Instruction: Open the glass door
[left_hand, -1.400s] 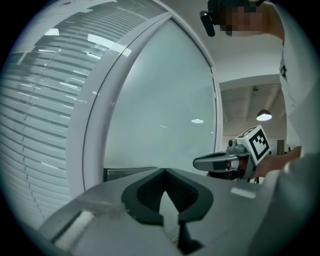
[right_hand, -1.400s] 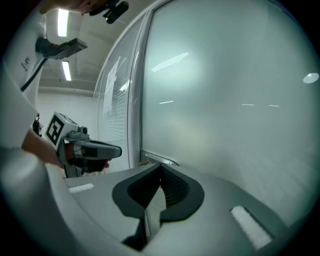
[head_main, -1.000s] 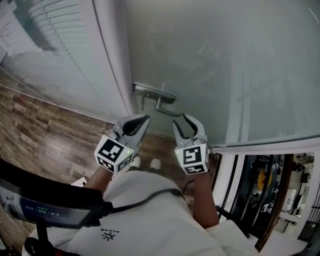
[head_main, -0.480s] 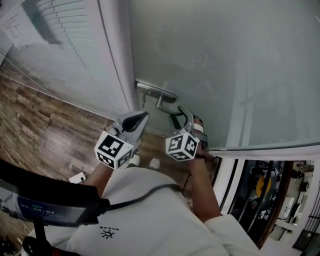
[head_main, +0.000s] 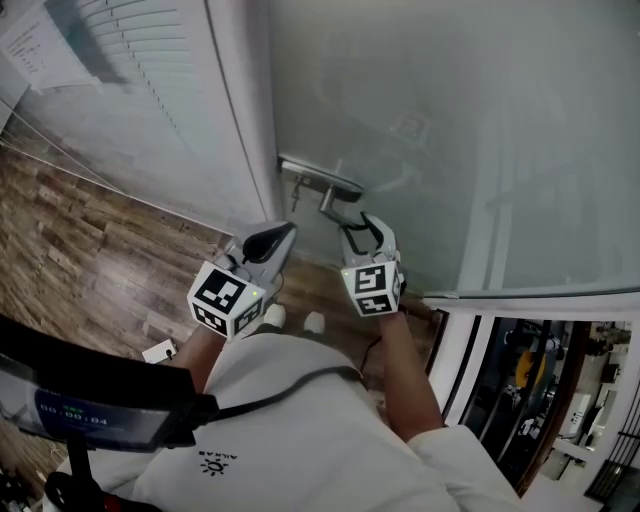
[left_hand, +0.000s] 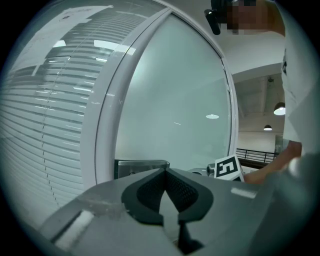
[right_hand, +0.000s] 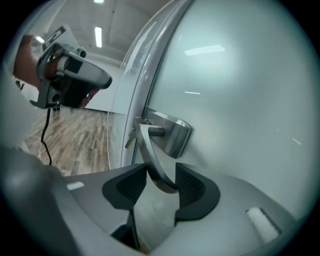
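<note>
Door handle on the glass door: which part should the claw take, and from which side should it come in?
Grip the lever handle near its free end, far from the mounting plate, where leverage is likely greatest. Come straight at the glass door, jaws either side of the flat bar. The right claw straddles that end, its jaws just closing but not clamped yet.

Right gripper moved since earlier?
Yes. The right gripper moved toward the door handle, which now sits between its jaws; they have just been closing.
</note>
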